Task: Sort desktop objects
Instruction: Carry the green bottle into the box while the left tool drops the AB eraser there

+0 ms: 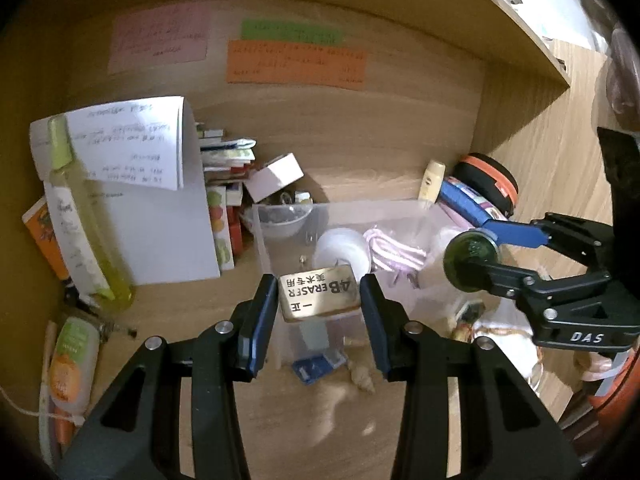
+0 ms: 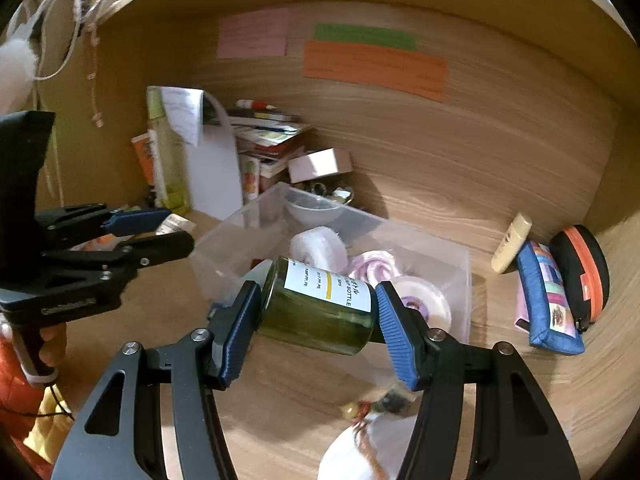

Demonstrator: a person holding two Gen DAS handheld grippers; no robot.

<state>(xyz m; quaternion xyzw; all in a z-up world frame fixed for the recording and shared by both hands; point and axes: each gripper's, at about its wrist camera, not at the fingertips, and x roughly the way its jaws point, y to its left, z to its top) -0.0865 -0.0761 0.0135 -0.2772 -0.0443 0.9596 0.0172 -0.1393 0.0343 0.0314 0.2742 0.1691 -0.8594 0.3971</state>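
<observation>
Left gripper [image 1: 320, 300] clamping eraser [image 1: 318, 298] between blue pads, holding it in air over near edge of clear plastic box [image 1: 400, 210]. Right gripper [image 2: 318, 312] gripping green bottle [image 2: 320, 312] sideways, above same box. Box sitting on wooden desk [image 1: 560, 168], holding white rolls [image 2: 320, 246] and pink striped item [image 1: 394, 250]. Blue pouch [image 2: 546, 296] leaning near back wall.

notes on back wall [image 1: 296, 62] blurred, unreadable; white pouch [image 2: 360, 448] cut by edge.
</observation>
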